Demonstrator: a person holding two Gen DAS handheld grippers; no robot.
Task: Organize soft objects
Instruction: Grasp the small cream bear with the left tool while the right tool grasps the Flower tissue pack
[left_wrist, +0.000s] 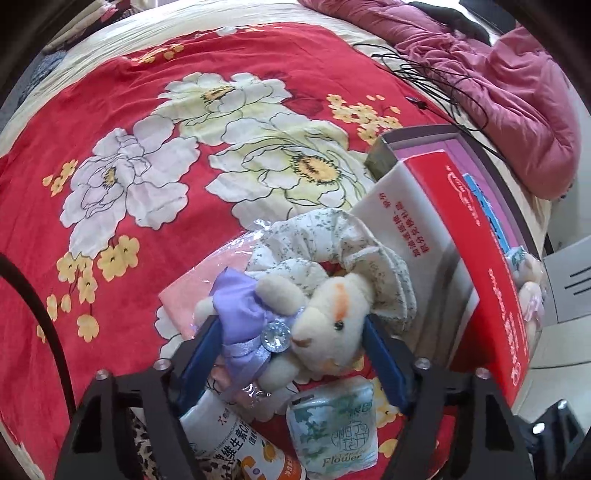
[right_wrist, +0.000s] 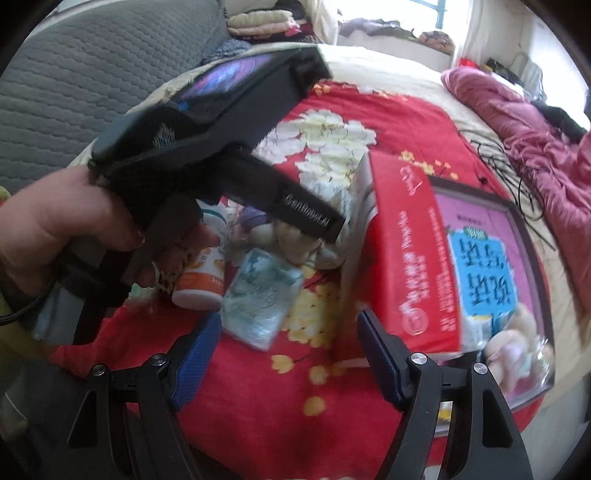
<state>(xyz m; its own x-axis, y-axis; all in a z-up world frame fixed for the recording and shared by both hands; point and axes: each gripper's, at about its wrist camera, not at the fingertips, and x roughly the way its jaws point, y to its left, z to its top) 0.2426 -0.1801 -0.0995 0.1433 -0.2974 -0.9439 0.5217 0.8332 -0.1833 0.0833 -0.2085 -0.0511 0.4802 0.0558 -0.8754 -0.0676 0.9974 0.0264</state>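
A cream plush bear (left_wrist: 328, 321) in a purple dress, wrapped in clear film, lies on the red floral bedspread (left_wrist: 147, 129). My left gripper (left_wrist: 291, 332) points down over it, with its blue pads touching the dress on one side and the head on the other. A white floral fabric piece (left_wrist: 332, 240) and a pink packaged cloth (left_wrist: 192, 291) lie just beyond the bear. In the right wrist view, a hand (right_wrist: 70, 229) holds the left gripper's body above the bear (right_wrist: 291, 236). My right gripper (right_wrist: 288, 321) hangs open and holds nothing, just short of a tissue pack (right_wrist: 258, 302).
A red carton (left_wrist: 480, 258) with a purple-lidded box (right_wrist: 480, 251) stands right of the pile; another wrapped plush (right_wrist: 517, 343) rests against it. A vitamin bottle (right_wrist: 199, 284) and the tissue pack (left_wrist: 332, 424) lie nearby. Black cable (left_wrist: 436, 81) and a pink quilt (left_wrist: 517, 92) lie farther back.
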